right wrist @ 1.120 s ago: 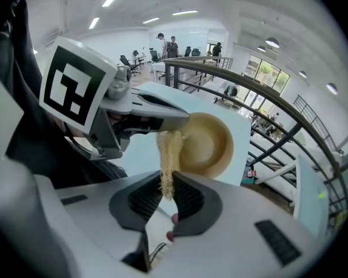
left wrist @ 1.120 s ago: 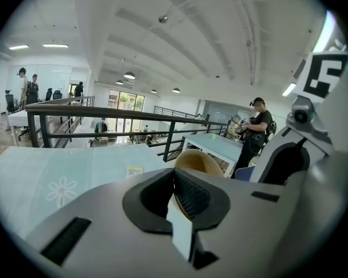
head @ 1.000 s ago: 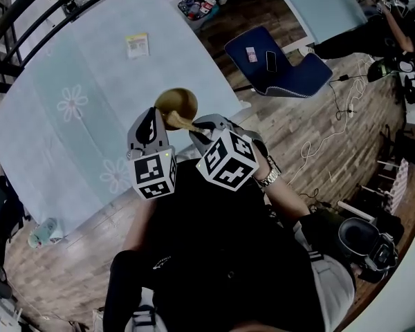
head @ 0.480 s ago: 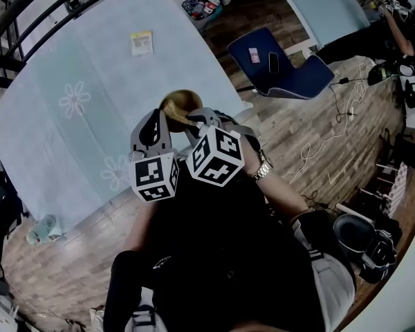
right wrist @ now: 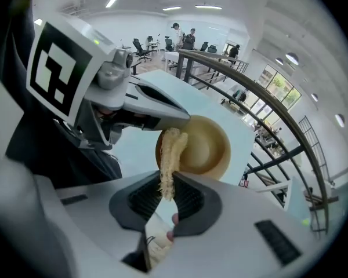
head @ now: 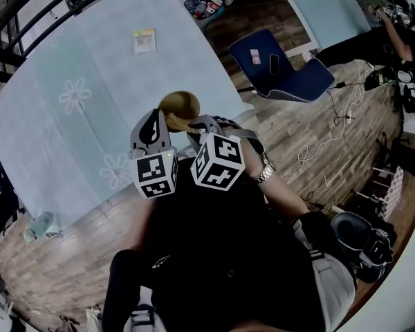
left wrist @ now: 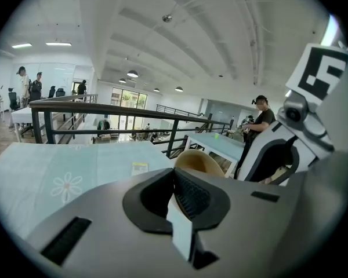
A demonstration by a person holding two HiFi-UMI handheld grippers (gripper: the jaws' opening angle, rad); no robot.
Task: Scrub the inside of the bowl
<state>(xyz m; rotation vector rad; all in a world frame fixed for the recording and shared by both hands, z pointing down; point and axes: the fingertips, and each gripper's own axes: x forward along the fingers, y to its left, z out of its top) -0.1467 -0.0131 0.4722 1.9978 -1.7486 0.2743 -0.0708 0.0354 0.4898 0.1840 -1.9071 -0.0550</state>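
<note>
Both clenched: left hand-held gripper (left wrist: 175,177) on the bowl (right wrist: 204,146) rim, right hand-held gripper (right wrist: 164,193) on a scrubber (right wrist: 169,155) touching it.

A pale blue flower-printed table (head: 90,68) carries one small yellow-and-white card (head: 144,41) near its far edge.

The head view looks steeply down from above the person onto the table (head: 69,68), with the left gripper (head: 154,122) and right gripper (head: 196,126) close below. Each gripper view sits just behind its own jaws: the left faces across the table toward a railing (left wrist: 104,110), while the right faces past its scrubber (right wrist: 169,161) at the left gripper. All three share the bowl (head: 181,104).
</note>
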